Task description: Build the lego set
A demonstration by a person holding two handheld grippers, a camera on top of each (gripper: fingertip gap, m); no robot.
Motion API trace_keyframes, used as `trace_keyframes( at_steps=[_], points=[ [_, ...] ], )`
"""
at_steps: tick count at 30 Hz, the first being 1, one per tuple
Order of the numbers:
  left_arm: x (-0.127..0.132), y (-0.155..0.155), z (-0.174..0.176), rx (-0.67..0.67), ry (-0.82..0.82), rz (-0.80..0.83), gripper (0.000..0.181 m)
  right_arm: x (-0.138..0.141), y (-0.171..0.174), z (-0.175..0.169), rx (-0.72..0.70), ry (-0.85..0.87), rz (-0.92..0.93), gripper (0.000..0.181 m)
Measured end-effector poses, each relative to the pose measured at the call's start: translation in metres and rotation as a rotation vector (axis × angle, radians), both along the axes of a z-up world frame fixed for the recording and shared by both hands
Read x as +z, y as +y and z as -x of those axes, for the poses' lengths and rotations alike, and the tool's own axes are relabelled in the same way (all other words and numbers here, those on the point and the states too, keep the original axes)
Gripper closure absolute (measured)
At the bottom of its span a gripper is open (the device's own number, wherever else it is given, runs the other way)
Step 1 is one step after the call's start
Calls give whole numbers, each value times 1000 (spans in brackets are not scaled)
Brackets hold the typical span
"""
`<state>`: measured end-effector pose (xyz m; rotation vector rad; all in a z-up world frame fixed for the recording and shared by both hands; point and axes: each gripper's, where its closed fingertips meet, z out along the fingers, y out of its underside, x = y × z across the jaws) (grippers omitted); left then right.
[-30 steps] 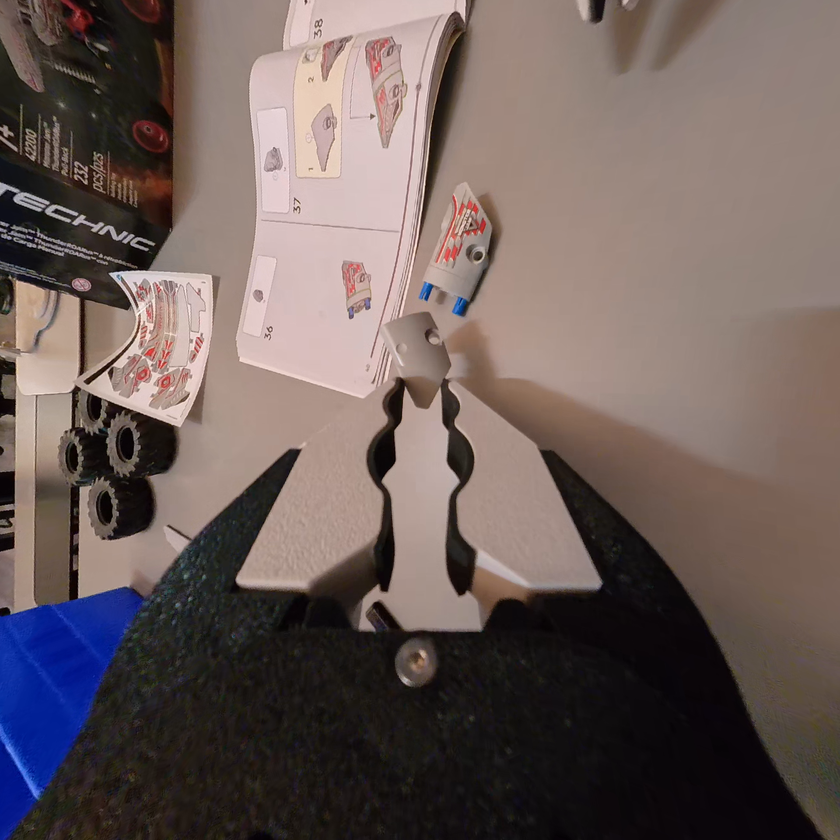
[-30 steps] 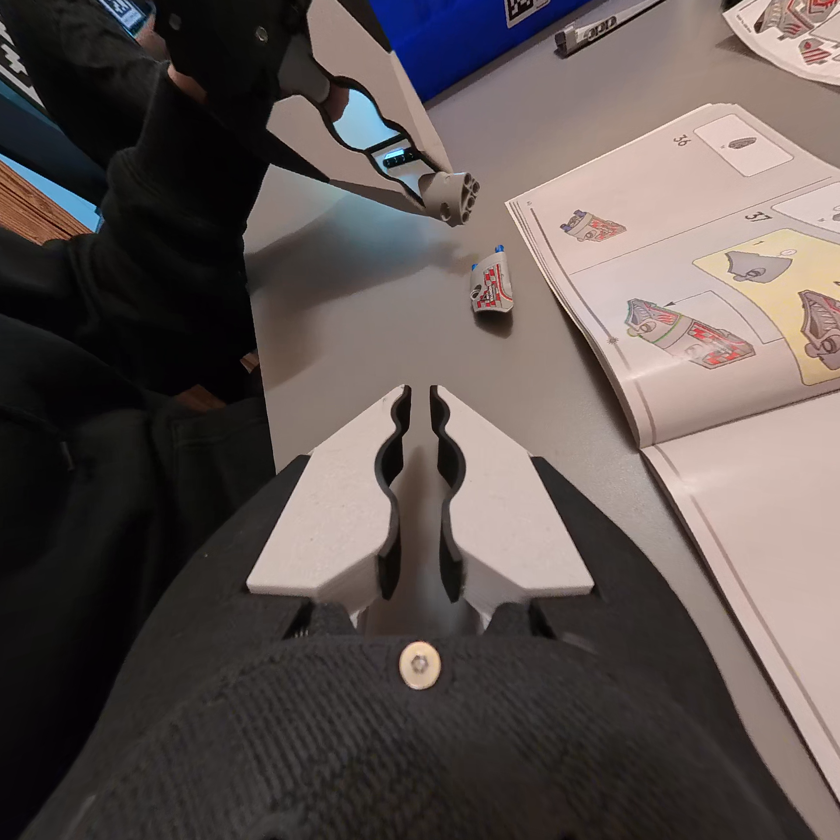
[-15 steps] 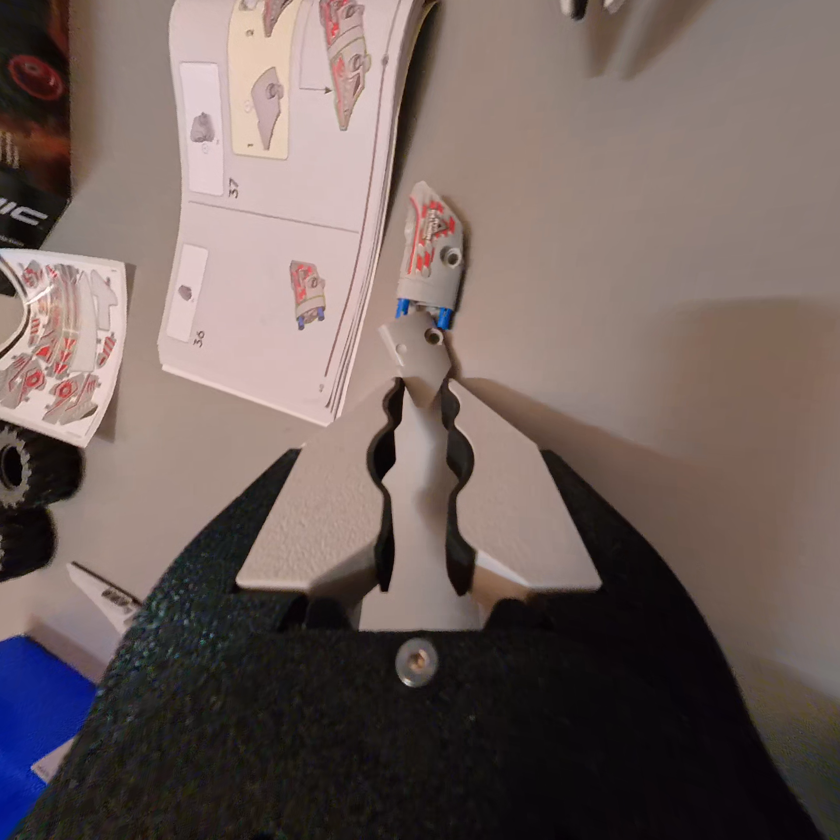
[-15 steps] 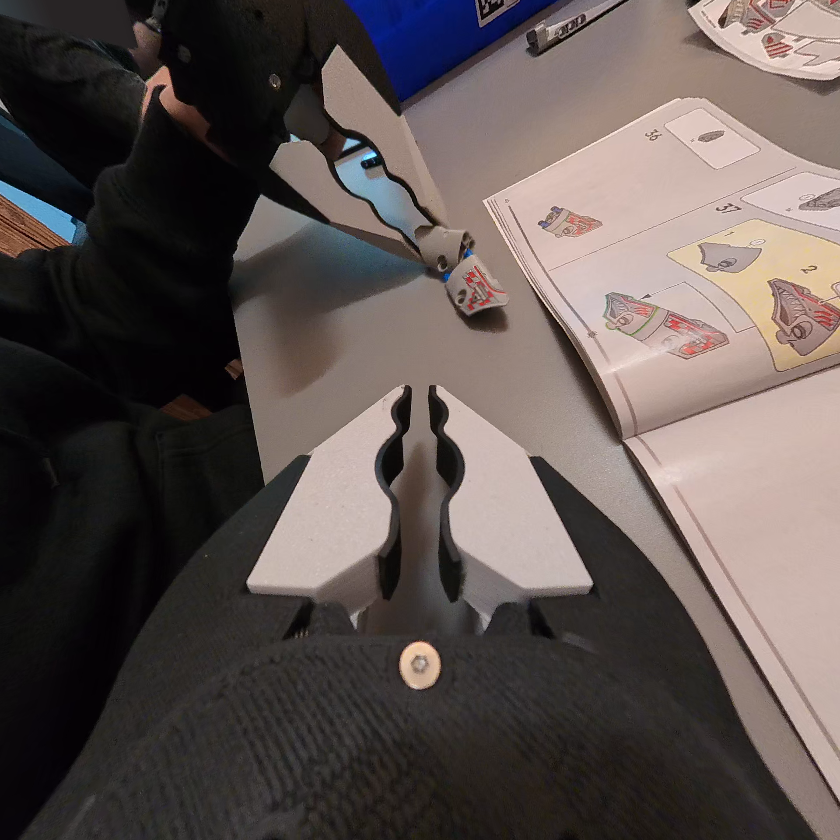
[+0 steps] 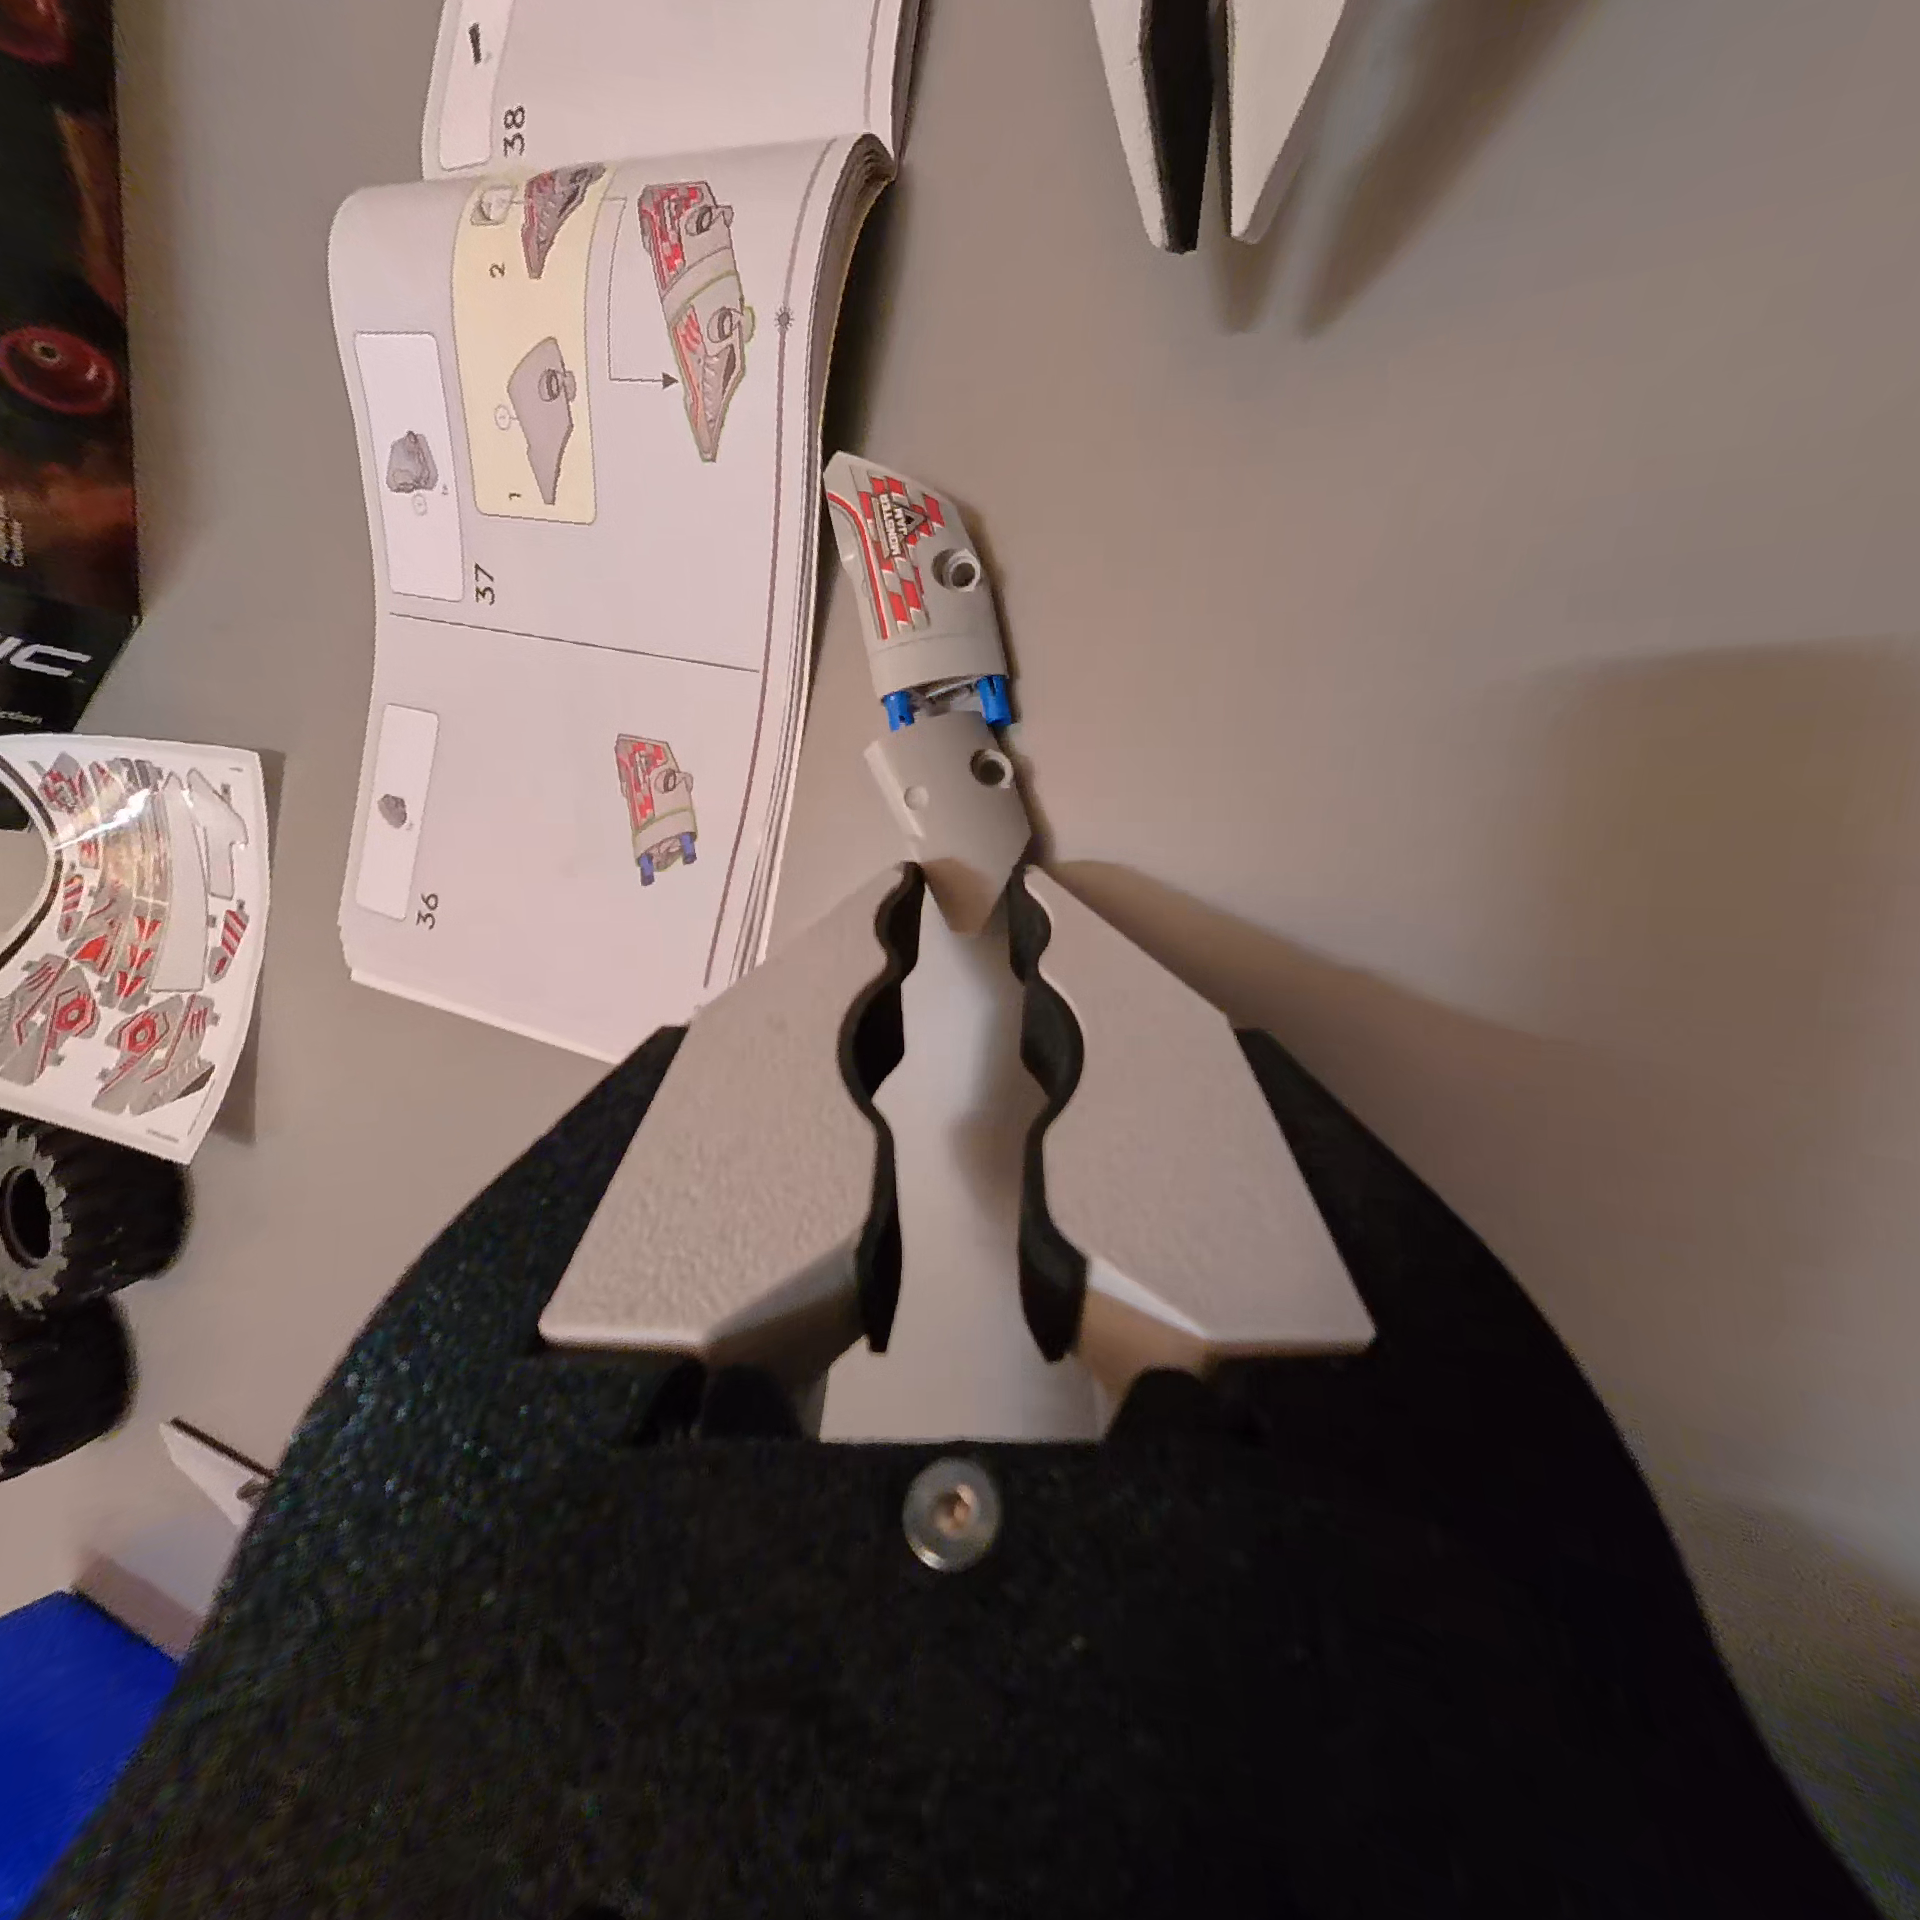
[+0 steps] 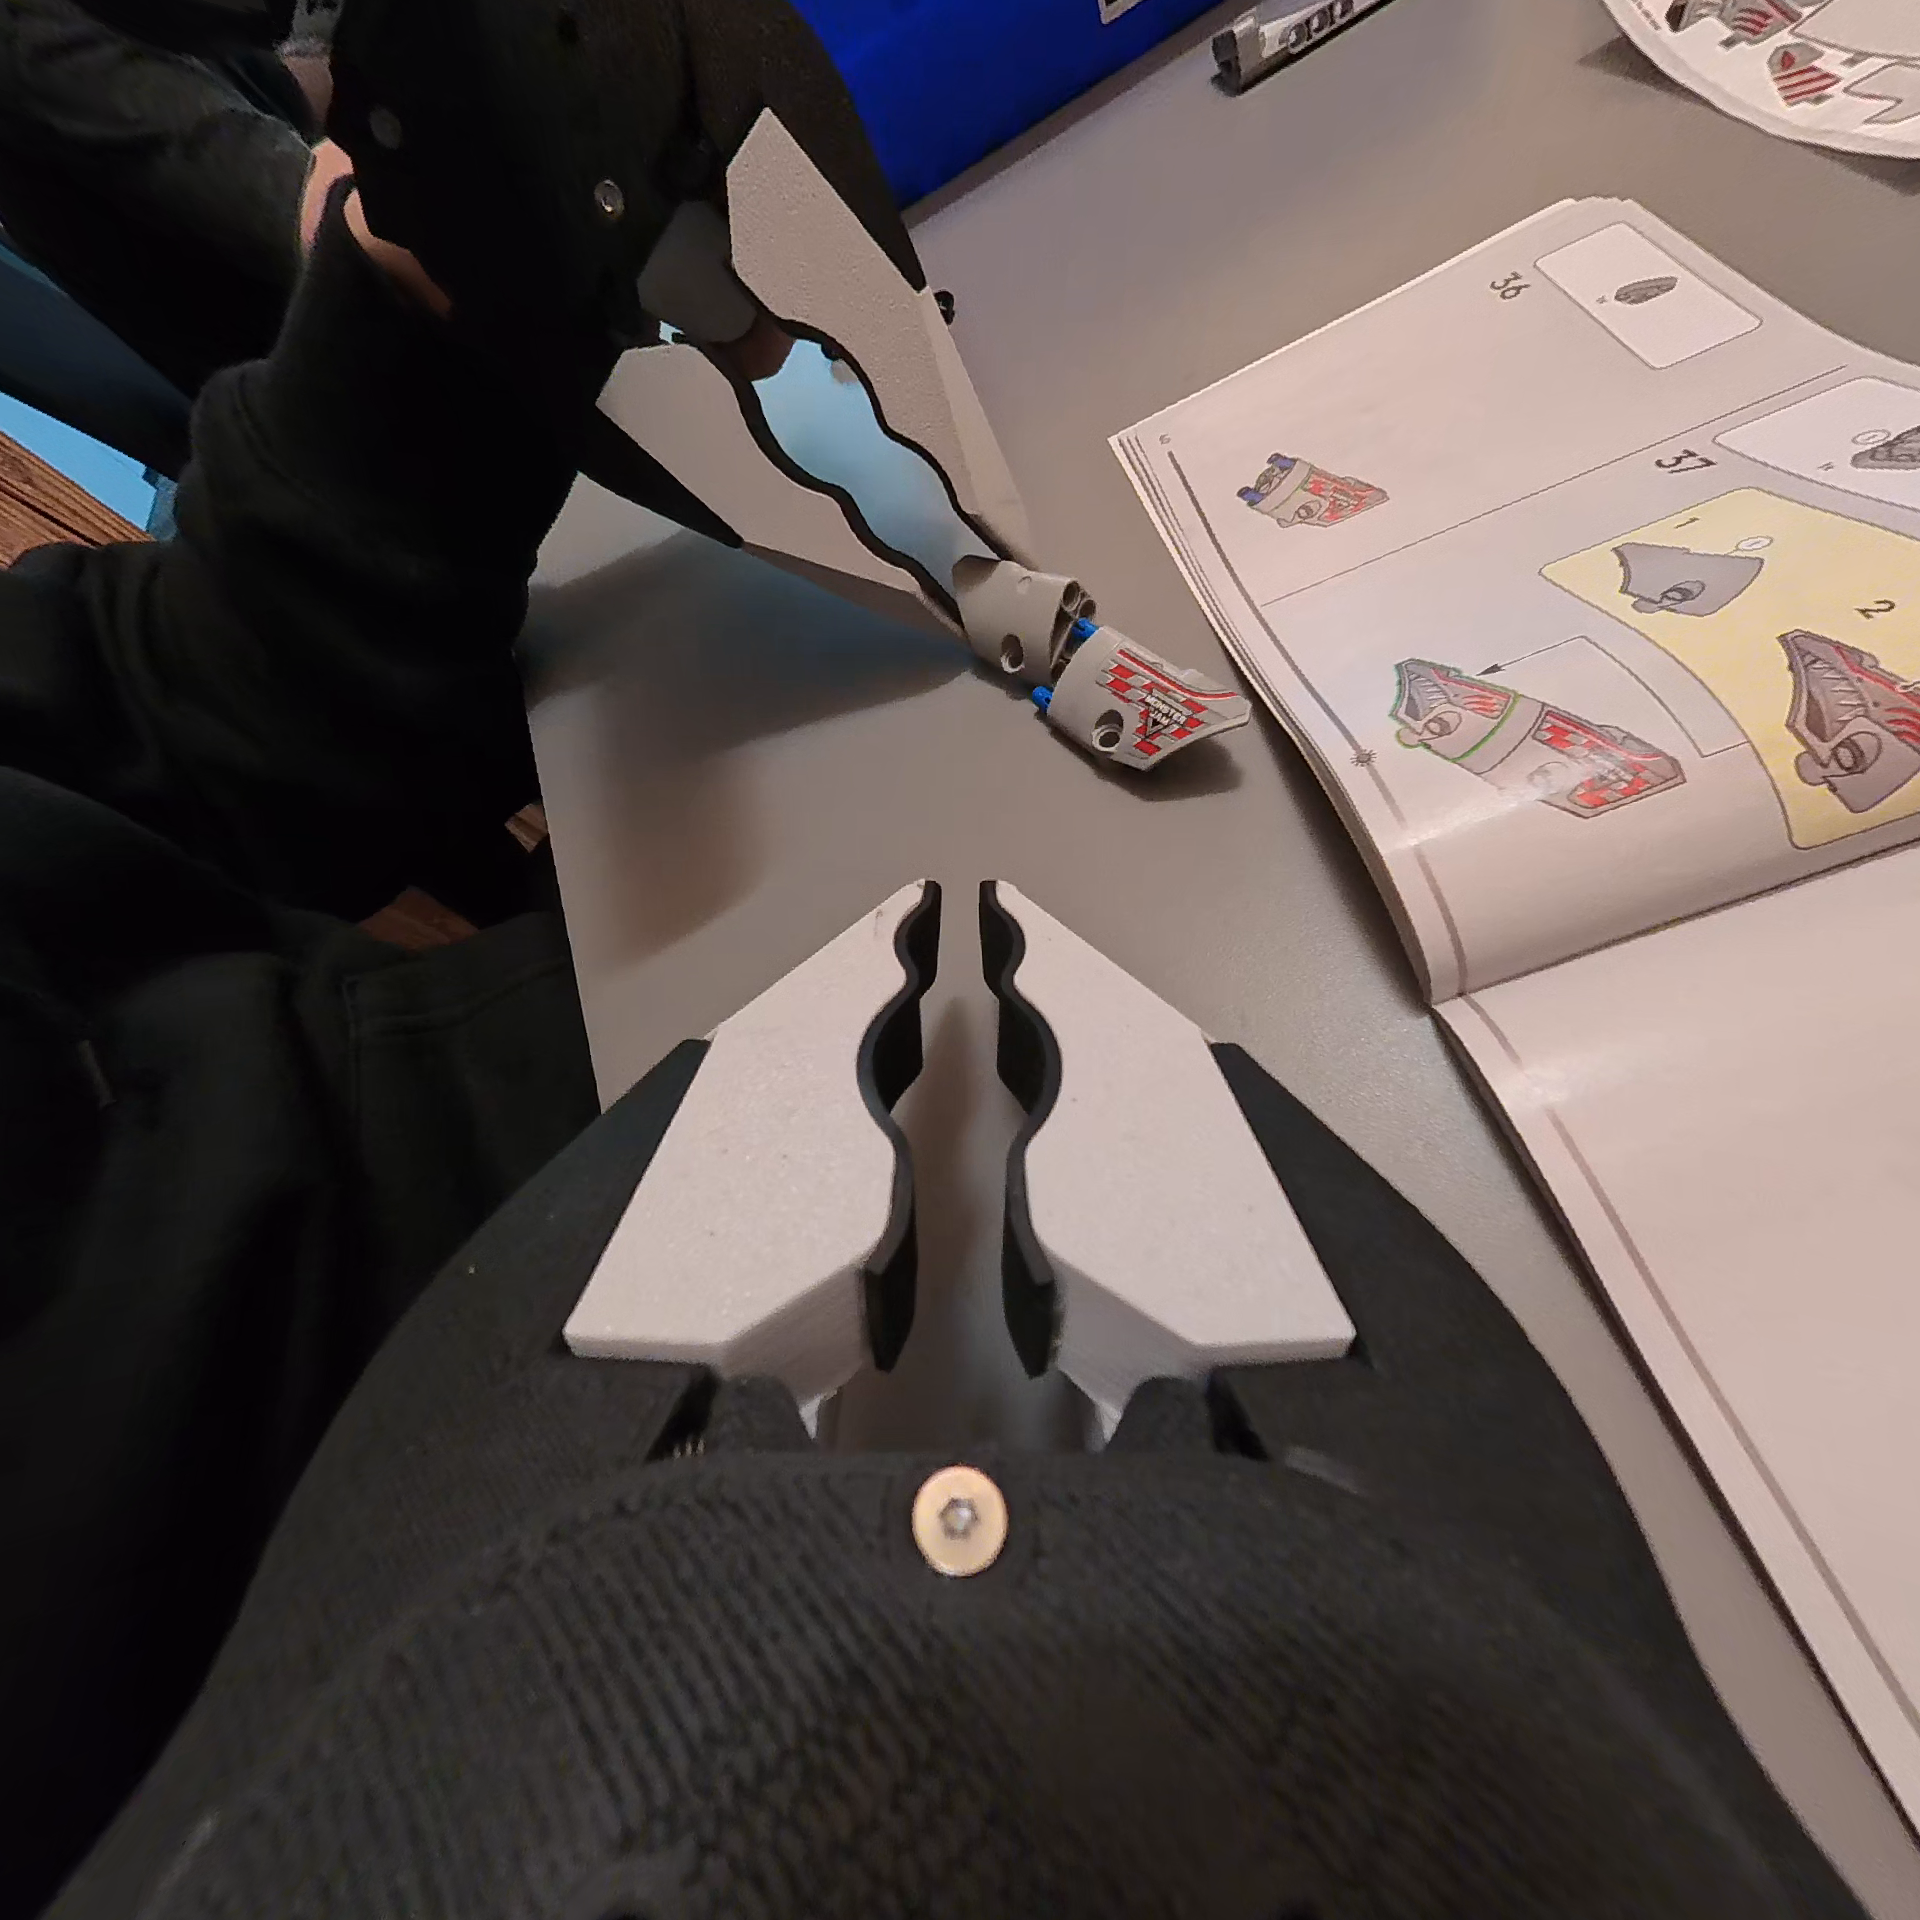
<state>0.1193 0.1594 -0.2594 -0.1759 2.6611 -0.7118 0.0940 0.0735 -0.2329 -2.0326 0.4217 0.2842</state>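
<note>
My left gripper (image 5: 964,883) is shut on a plain grey lego panel (image 5: 951,805). The panel's front end touches the two blue pins (image 5: 945,707) of a grey panel with red stickers (image 5: 914,577) that lies on the grey table. In the right wrist view the left gripper (image 6: 961,582) presses its grey panel (image 6: 1023,613) against the stickered panel (image 6: 1138,712). My right gripper (image 6: 959,894) is shut and empty, hovering short of both panels. Its fingertips also show at the top of the left wrist view (image 5: 1210,234).
An open instruction booklet (image 5: 582,582) lies beside the panels, also in the right wrist view (image 6: 1558,623). A sticker sheet (image 5: 125,935), black tyres (image 5: 62,1226), the set's box (image 5: 62,364), a marker (image 6: 1299,31) and a blue box (image 6: 987,94) sit around. A person in black sleeves (image 6: 312,520) is at the table edge. About 10 cm separates my left fingertips from my right.
My left gripper carried the plain grey panel down and forward until it met the blue pins of the stickered panel, which turned on the table. My right gripper stayed nearly still.
</note>
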Motion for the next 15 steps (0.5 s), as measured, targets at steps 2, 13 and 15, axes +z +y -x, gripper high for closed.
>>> trace_keyframes(
  at_steps=[2,13,15],
  points=[
    [0,3,2,4,13,-1,168,-1,0,0,1,-3,5,176],
    [0,7,7,38,105,43,168,-4,1,1,3,-14,32,176],
    [-1,6,8,36,114,42,168,-6,1,2,7,-20,45,176]
  ],
)
